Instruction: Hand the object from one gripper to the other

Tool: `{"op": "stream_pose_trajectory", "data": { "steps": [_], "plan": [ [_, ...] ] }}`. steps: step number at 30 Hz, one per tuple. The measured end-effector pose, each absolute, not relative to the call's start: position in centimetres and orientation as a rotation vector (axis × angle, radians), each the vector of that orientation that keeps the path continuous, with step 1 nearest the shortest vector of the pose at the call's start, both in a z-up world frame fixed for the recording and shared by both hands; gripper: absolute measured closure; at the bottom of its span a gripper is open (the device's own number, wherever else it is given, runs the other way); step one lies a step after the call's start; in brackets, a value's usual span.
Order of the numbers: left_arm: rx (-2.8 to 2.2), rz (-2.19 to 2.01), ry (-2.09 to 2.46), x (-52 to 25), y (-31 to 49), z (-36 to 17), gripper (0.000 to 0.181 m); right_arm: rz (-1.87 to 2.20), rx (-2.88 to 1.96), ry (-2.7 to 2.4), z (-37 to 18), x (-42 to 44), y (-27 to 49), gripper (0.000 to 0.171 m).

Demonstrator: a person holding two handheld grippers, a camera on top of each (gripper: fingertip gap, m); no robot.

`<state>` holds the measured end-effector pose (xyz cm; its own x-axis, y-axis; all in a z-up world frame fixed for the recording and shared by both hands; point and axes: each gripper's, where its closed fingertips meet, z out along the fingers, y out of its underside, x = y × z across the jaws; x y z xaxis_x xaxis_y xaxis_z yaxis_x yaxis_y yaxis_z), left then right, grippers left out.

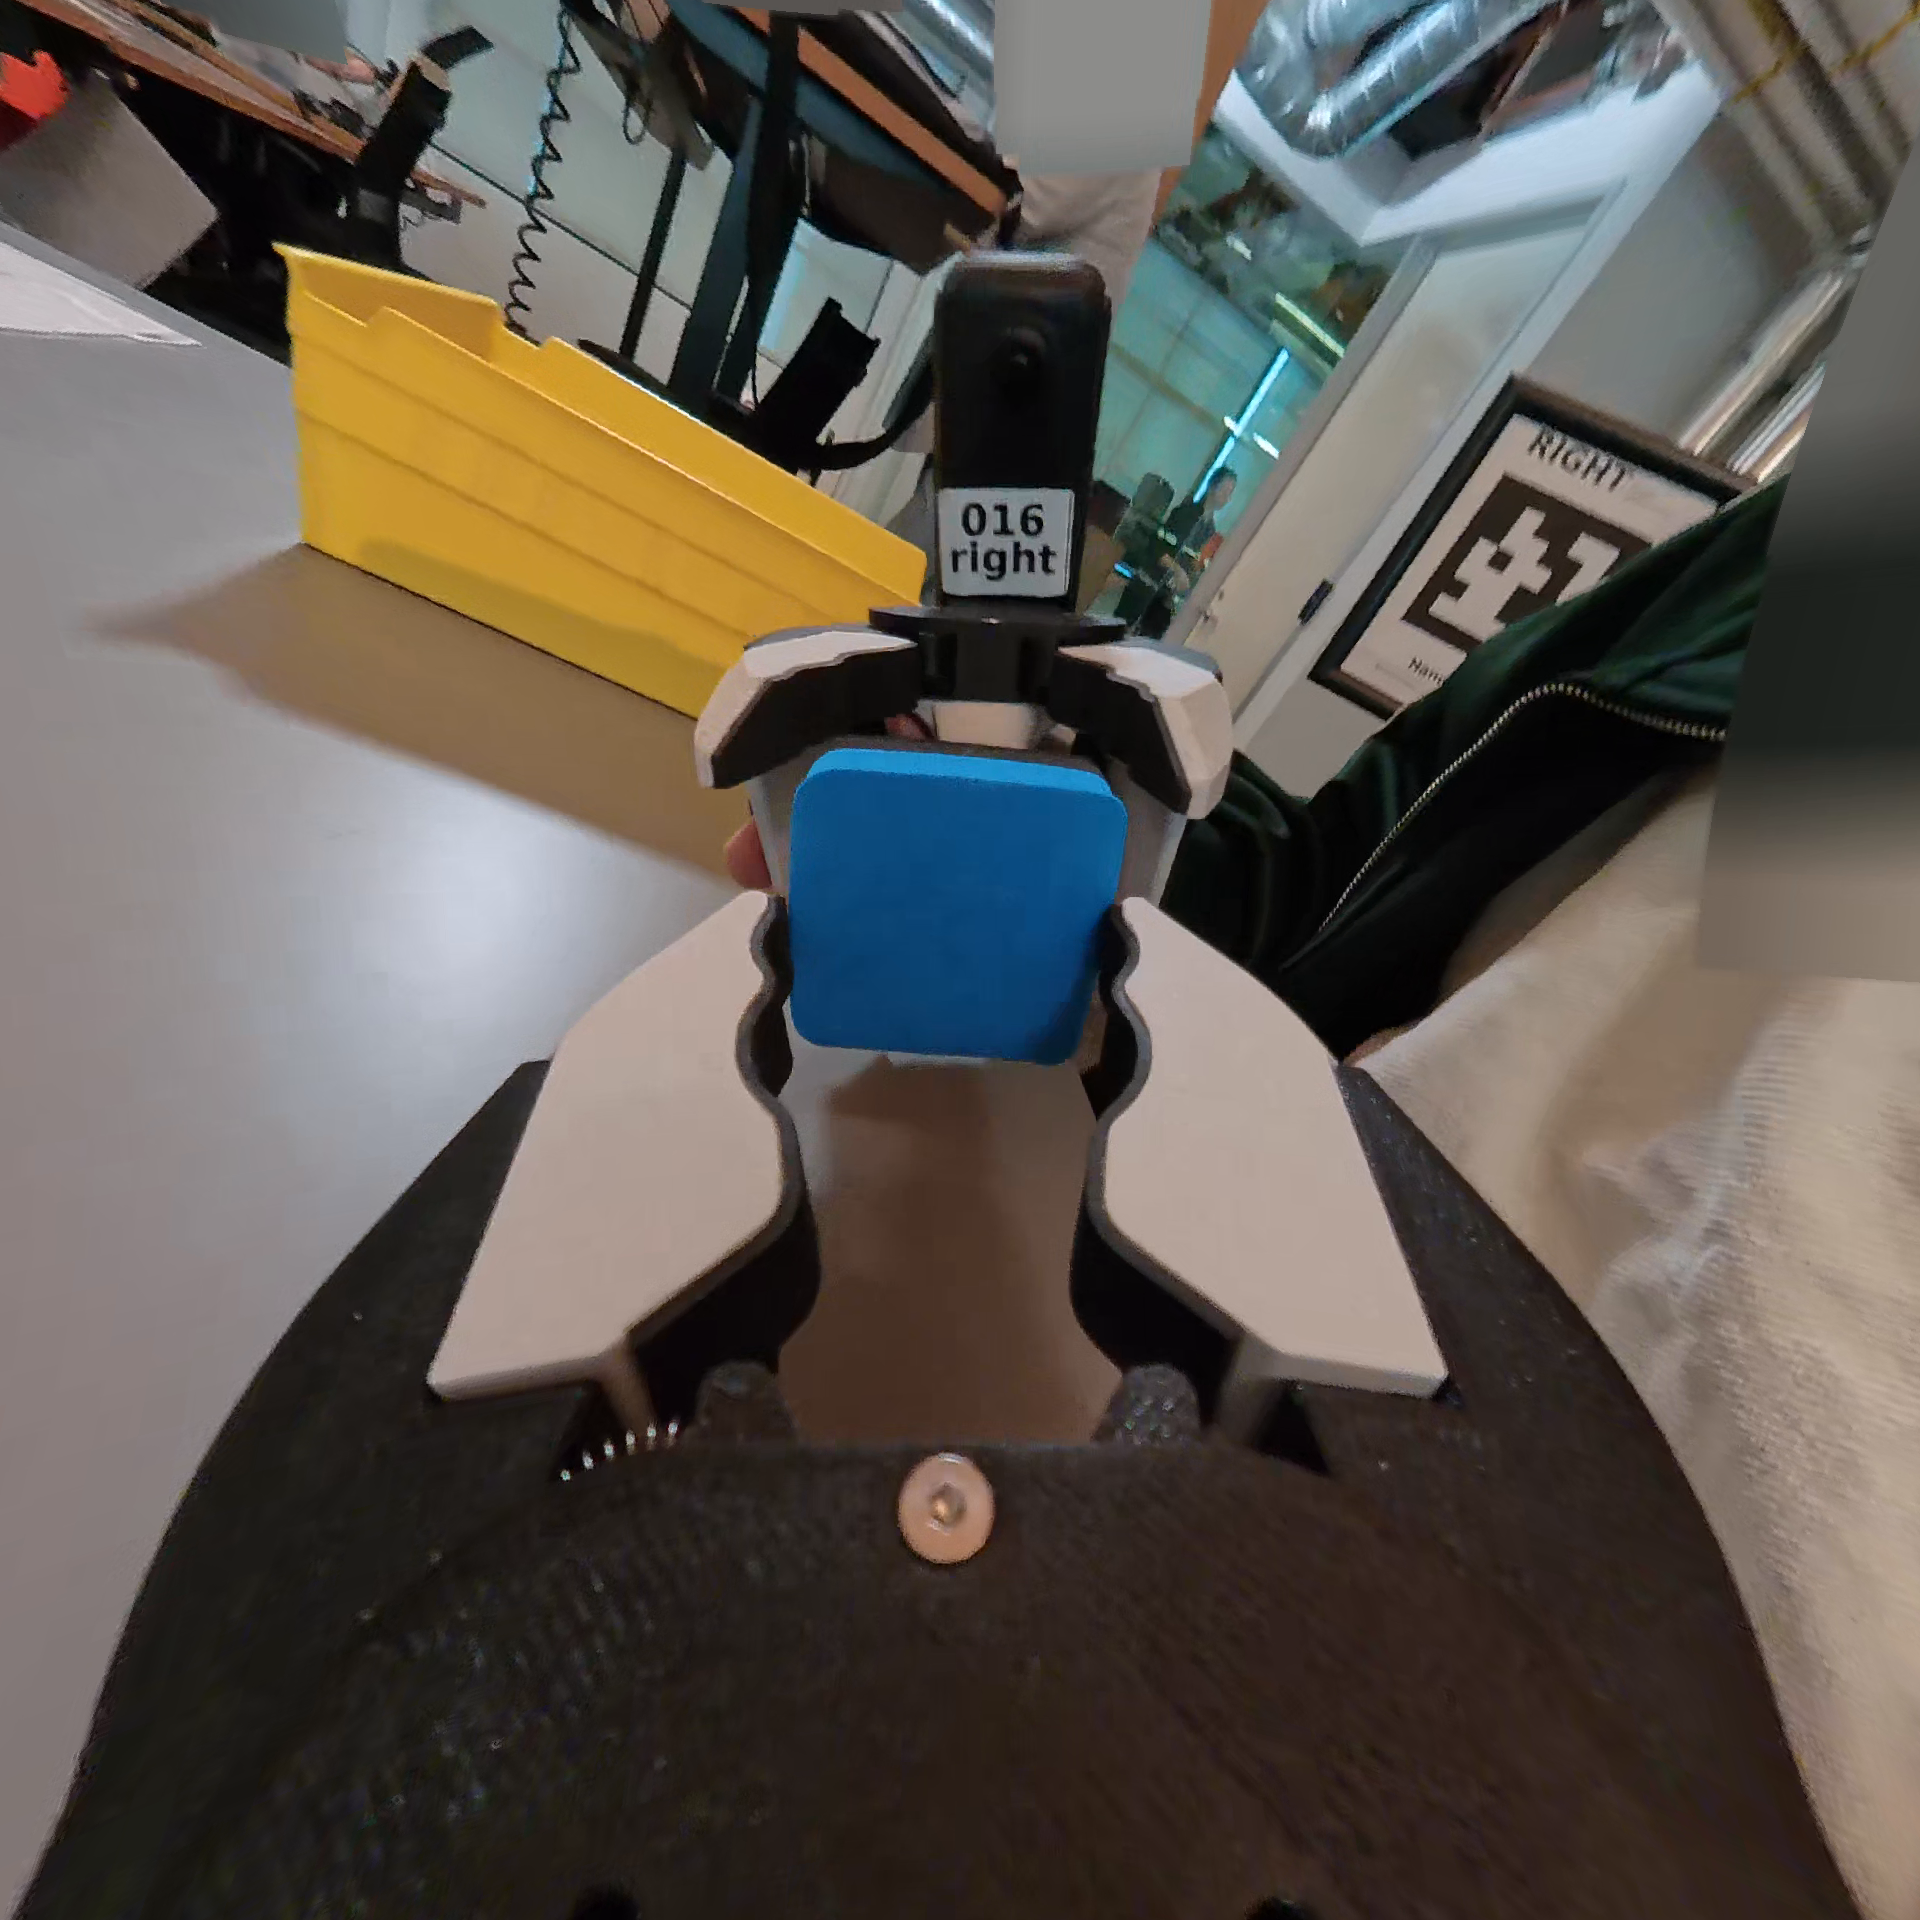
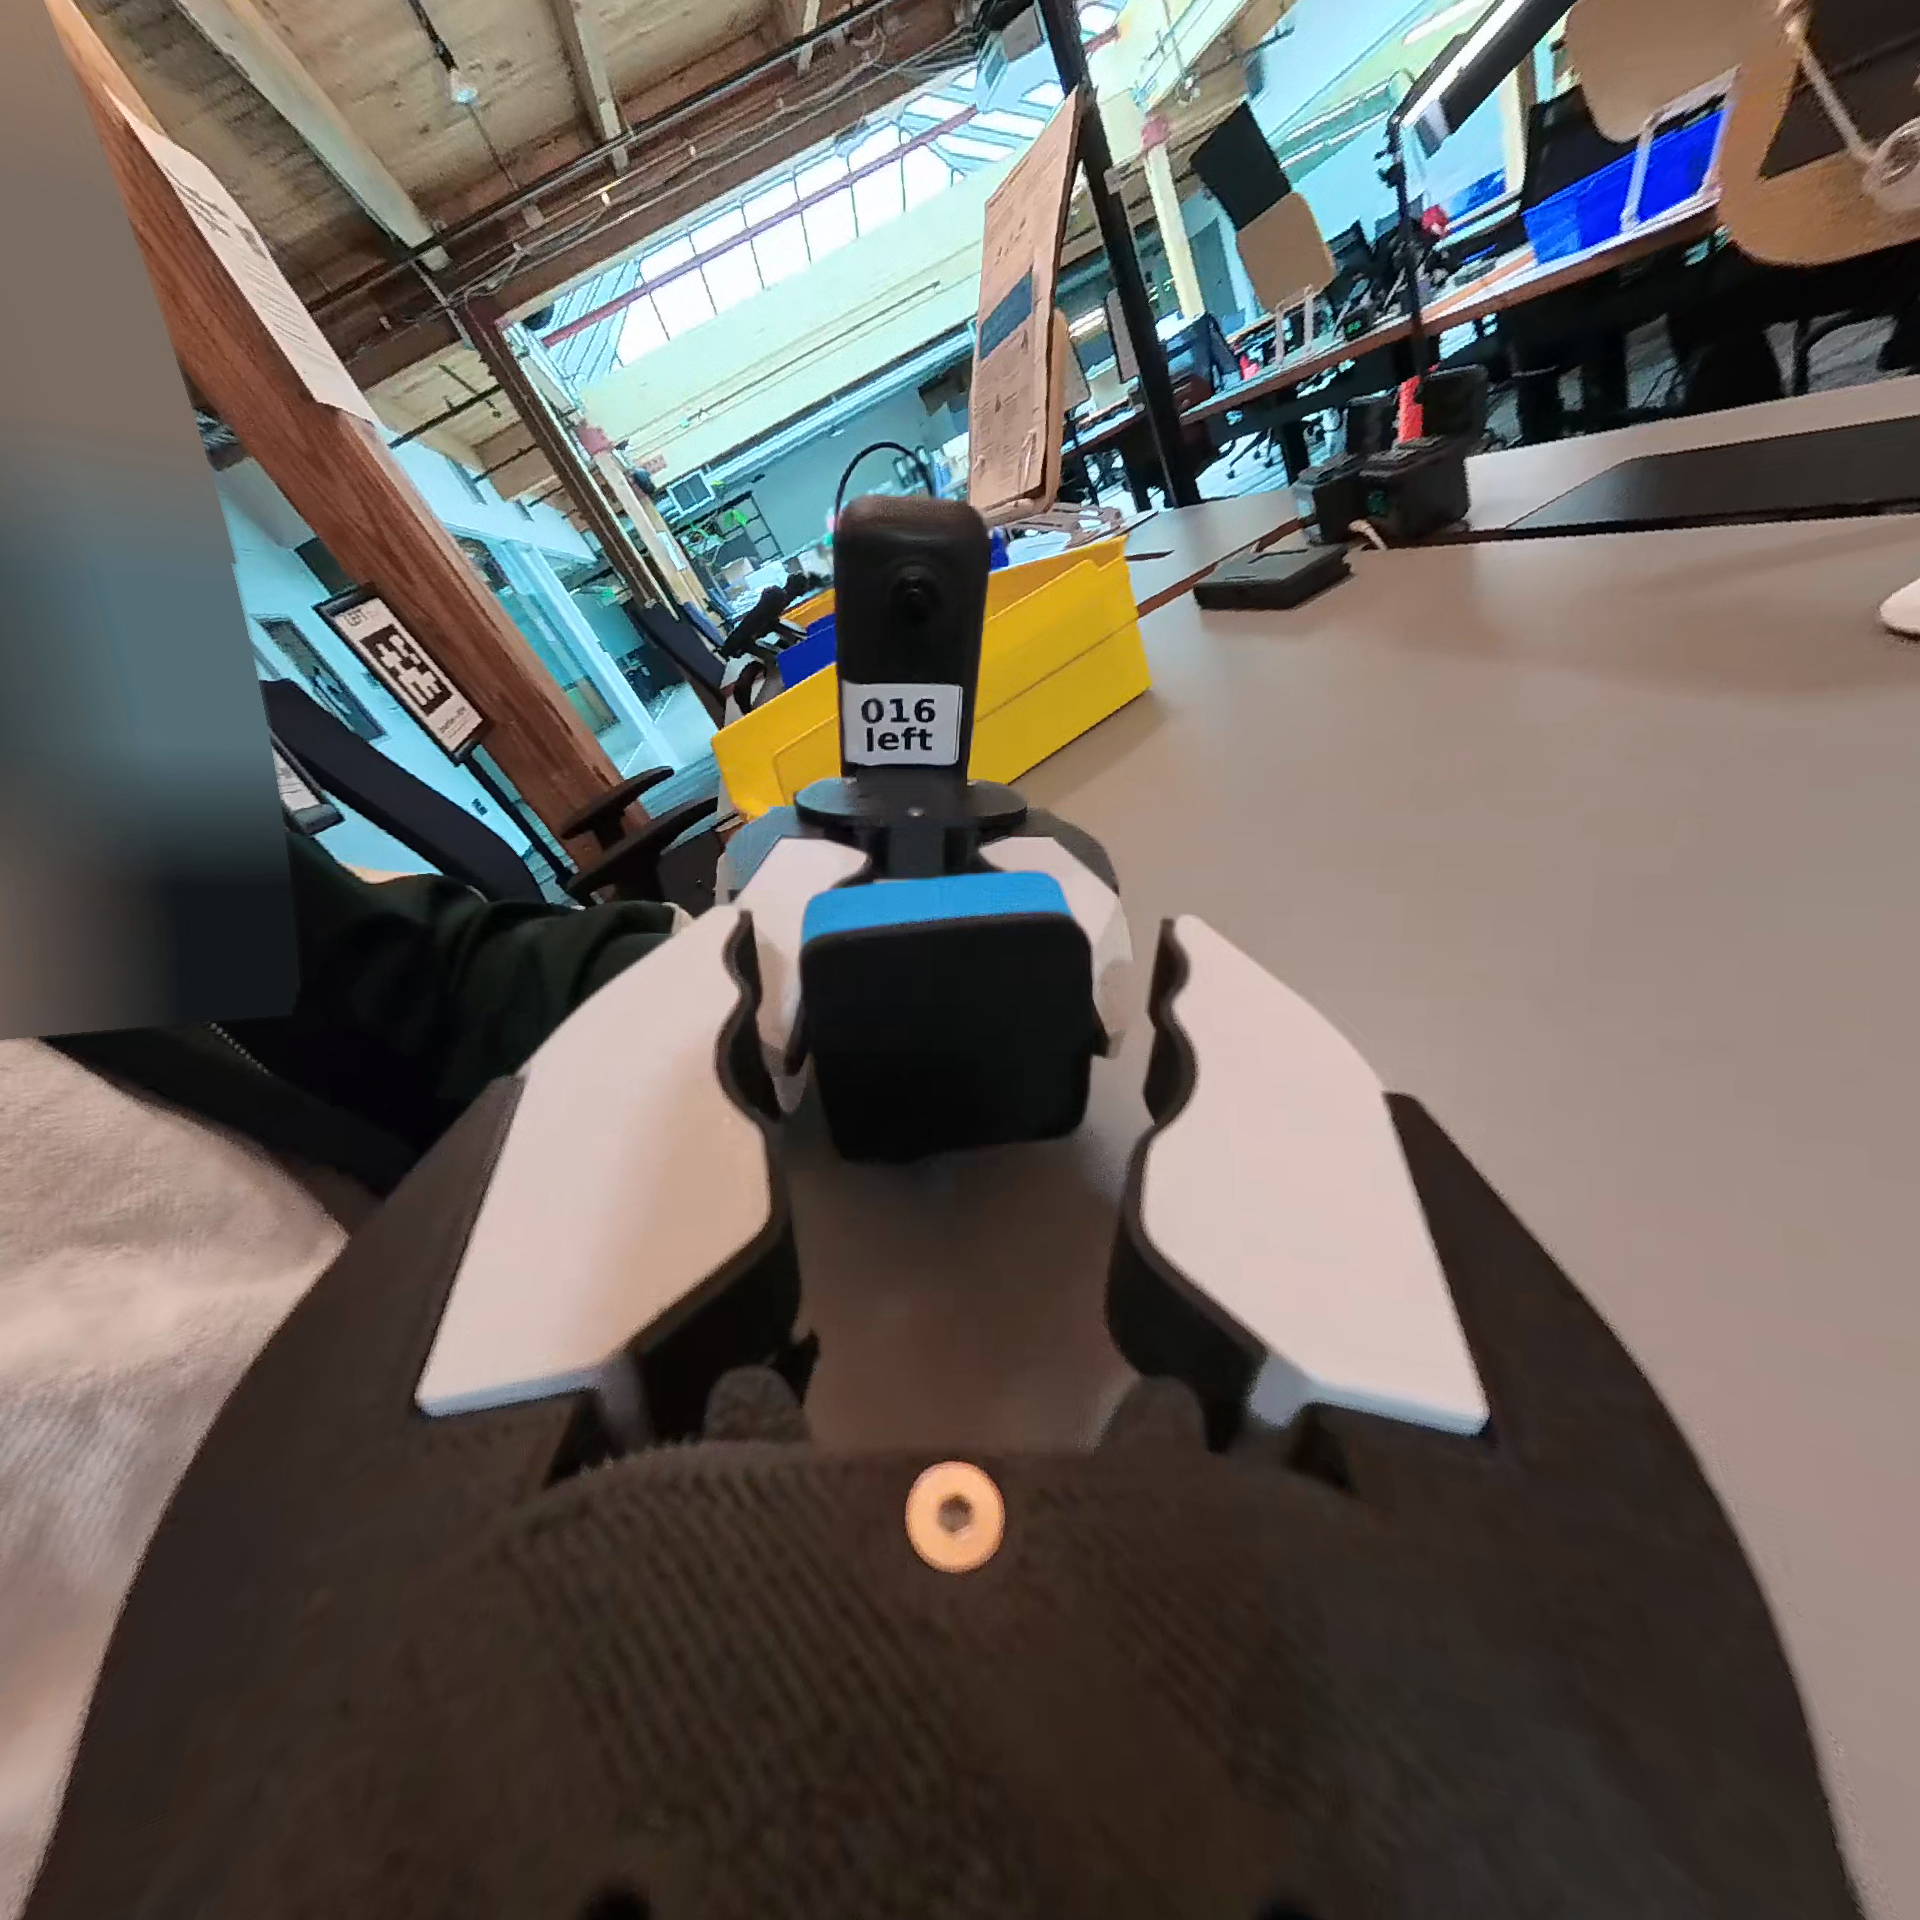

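One blue-and-black block (image 1: 951, 914) sits between two facing claws: left claw (image 1: 943, 971) pinches its sides, right claw (image 2: 948, 1023) spread wide around it. One yellow bin (image 1: 540, 488) on the tabletop (image 1: 260, 935) behind.

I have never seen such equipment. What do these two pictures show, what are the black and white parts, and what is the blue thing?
A person holds two hand tools. Each is a two-finger gripper with a camera looking along its white fingers. One picture comes from the left gripper, the other from the right gripper, and each also shows the other tool facing it. The left gripper is closed on a square pad, blue on one face and black on the other. The right gripper's fingers stand open around it. Behind, a yellow bin sits on a grey table.
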<state>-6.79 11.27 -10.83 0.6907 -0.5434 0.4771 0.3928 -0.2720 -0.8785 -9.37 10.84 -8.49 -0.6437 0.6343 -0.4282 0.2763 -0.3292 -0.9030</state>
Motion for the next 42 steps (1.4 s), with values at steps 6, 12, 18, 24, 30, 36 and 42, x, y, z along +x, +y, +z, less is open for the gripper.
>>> {"op": "stream_pose_trajectory", "data": {
  "steps": [6, 12, 18, 24, 30, 36, 42],
  "plan": [
    [-1.619, -0.893, 0.133, -6.5, 11.3, -10.9, 0.125, 2.017, -1.133, -1.727, -8.9, -9.0, 10.3, 0.115],
    [-1.624, -0.886, 0.101, -6.8, 11.6, -11.1, 0.113, 2.005, -1.112, -1.696, -8.5, -9.0, 10.8, 0.115],
    [-1.573, -0.988, -0.06, -8.6, 11.6, -10.7, 0.113, 1.816, -1.084, -1.674, -8.7, -9.5, 12.8, 0.115],
    [-1.638, -0.947, -0.264, -11.5, 11.5, -11.8, 0.137, 1.12, -1.002, -1.882, -12.9, -10.7, 14.4, 0.115],
    [-1.916, -0.801, -0.252, -9.8, 12.1, -14.9, 0.125, 0.474, -0.768, -2.021, -15.7, -11.0, 13.6, 0.115],
    [-2.035, -0.646, -0.241, -9.3, 12.2, -16.1, 0.125, 0.217, -0.641, -1.99, -15.2, -11.0, 11.8, 0.115],
    [-2.025, -0.665, -0.174, -8.9, 11.9, -15.6, 0.157, 0.175, -0.619, -1.963, -14.8, -11.1, 11.3, 0.114]
  ]
}}
